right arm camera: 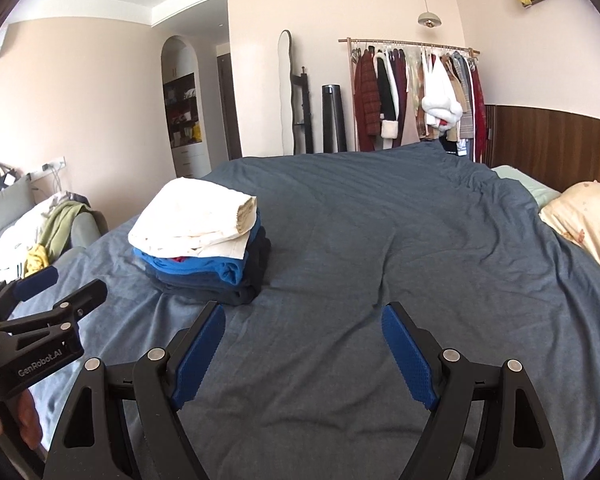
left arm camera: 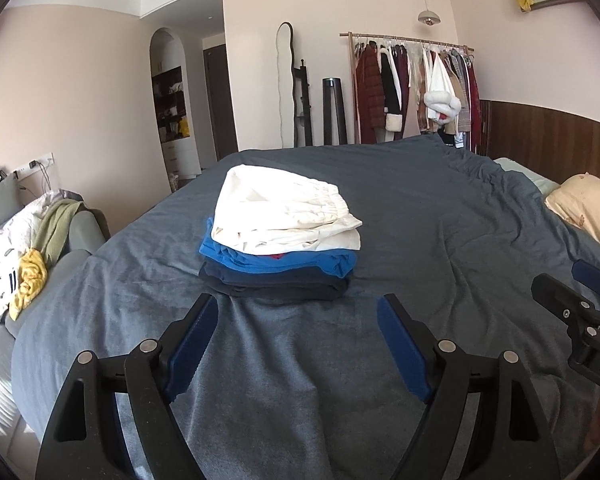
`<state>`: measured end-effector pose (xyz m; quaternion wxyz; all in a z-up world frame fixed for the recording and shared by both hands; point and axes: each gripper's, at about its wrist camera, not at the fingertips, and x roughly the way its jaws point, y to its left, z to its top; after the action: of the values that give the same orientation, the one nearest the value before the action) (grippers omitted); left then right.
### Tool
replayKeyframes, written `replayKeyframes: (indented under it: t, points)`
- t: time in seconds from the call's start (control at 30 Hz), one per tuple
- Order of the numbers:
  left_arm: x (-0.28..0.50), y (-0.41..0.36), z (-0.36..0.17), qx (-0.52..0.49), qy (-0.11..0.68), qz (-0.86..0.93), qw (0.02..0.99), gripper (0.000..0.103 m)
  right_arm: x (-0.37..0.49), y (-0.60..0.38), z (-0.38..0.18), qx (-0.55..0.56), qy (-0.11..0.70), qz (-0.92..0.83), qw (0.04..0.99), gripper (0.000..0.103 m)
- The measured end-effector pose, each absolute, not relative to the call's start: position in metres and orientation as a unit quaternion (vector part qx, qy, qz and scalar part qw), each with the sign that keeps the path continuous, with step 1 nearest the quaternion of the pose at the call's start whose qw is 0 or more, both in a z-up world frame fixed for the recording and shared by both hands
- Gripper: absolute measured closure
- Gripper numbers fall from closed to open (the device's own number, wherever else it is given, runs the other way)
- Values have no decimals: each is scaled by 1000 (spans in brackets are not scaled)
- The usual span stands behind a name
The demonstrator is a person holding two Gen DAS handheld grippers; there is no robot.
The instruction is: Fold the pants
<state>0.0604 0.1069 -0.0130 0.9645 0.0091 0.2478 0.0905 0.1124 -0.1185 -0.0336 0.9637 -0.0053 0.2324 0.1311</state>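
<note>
Pants (left arm camera: 288, 210) folded atop stack, beyond left claw (left arm camera: 296, 308) (spread, empty).

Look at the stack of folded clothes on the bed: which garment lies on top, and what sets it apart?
The white pants lie on top, pale with a gathered elastic waistband. Under them sit a bright blue garment and dark navy ones.
</note>
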Motion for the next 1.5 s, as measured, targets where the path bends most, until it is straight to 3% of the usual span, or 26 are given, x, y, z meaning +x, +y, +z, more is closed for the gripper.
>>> replayKeyframes:
  t: [0.77, 1.2, 1.5]
  points:
    - [15, 75, 3, 3, 231, 85, 969, 17, 62, -147, -26, 7, 215, 121, 969, 22]
    - [9, 62, -1, 4, 231, 100, 968, 0, 57, -154, -28, 12, 221, 118, 968, 22]
    - [5, 52, -3, 7, 238, 105, 966, 0, 55, -161, -31, 16, 227, 107, 968, 22]
